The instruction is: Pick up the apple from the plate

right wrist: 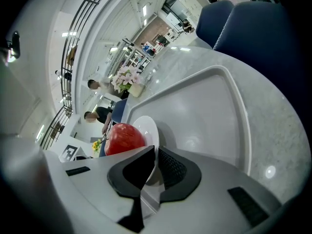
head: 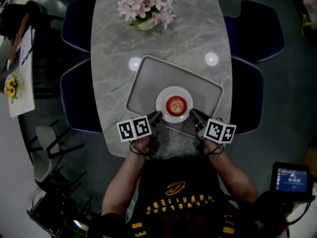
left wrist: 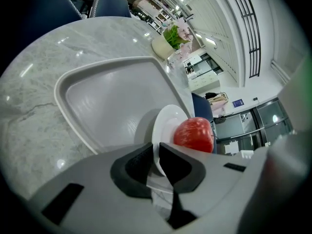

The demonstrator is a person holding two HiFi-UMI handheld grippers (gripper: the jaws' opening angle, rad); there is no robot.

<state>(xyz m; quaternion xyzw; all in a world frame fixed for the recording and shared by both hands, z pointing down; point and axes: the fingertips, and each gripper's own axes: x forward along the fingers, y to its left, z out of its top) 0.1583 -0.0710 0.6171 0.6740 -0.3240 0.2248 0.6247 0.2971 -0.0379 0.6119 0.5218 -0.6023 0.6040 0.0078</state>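
Pinching the plate point(head: 174, 89) from both sides, the left gripper point(head: 157, 116) and the right gripper point(head: 192, 114) each have their jaws closed down on the white rim. In both gripper views the rim shows as a thin edge wedged between the dark pads. Neither gripper has the apple point(head: 176, 104). It sits loose in the middle of the plate, and the plate rests inside the tray point(head: 148, 76), close to the tray's near edge, the one toward the person.

As I judge it, the apple cannot be taken while both grippers are on the rim. One should let go, open wide enough for the fruit's round sides and come in over the rim. The other should hold the plate flat so the apple does not roll. If the plate is raised at all, both sides need to rise evenly. A round, smooth apple may slip out of a shallow pinch, so the jaws should close across its widest part.

Little stands in the way: the plate's own rim, the tray's raised near wall just beneath the grippers, and the other gripper close beside the fruit. Farther off, the table point(head: 114, 38) carries a pot of pink flowers point(head: 146, 8) near its far edge, well apart from the tray. Dark blue chairs point(head: 77, 100) stand along both long edges of the table.
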